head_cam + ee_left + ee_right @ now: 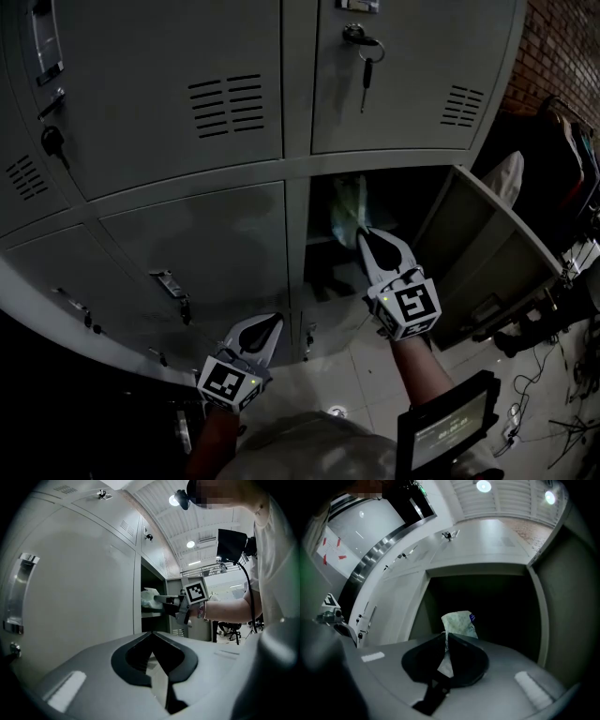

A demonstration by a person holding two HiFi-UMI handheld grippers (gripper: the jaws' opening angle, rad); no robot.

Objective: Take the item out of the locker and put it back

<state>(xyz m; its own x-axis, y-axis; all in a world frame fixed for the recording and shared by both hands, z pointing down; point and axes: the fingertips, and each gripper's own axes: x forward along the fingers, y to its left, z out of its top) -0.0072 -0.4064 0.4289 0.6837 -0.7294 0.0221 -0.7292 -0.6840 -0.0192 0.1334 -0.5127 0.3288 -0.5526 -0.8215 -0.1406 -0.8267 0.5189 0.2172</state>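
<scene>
The head view looks steeply down on grey metal lockers [187,122]. The left gripper view faces right along them. The right gripper view looks closely into the open dark compartment [487,606], which all three share.

Matt painted metal lockers [206,234]; crinkled, slightly glossy plastic packet [459,623].

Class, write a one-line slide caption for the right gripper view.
Right gripper shut on a pale packet at the open locker compartment.

The left gripper [277,320] and right gripper [366,236] are pale grey pointed shells with dark hollows. Each bears a cube [413,306] with black-and-white square markers and a small green light. The person wears a light top [300,452] and a wristband [202,611].
</scene>
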